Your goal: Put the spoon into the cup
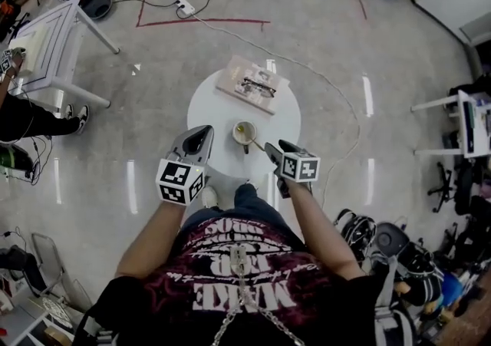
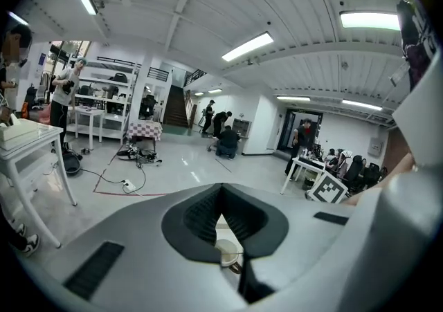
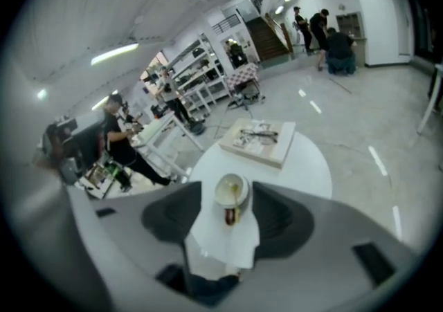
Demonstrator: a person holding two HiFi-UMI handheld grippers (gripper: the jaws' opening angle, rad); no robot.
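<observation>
A small cream cup (image 1: pixel 244 133) stands near the front of the round white table (image 1: pixel 207 107). The spoon (image 1: pixel 256 143) lies in it, its thin handle sticking out over the rim toward my right gripper (image 1: pixel 272 149). That gripper hangs just right of the cup and above it, open and empty. In the right gripper view the cup (image 3: pixel 230 191) shows in the wide gap between the pads (image 3: pixel 277 217). My left gripper (image 1: pixel 202 134) hovers left of the cup, shut, with nothing in it. In the left gripper view its tips (image 2: pixel 221 190) meet, and the cup (image 2: pixel 227 252) shows below them.
A book (image 1: pixel 252 84) with a pair of glasses on it lies at the table's far side. A white desk (image 1: pixel 46 41) and a seated person are at the left. A power strip (image 1: pixel 184 7) with cables lies on the floor. Chairs and bags crowd the right.
</observation>
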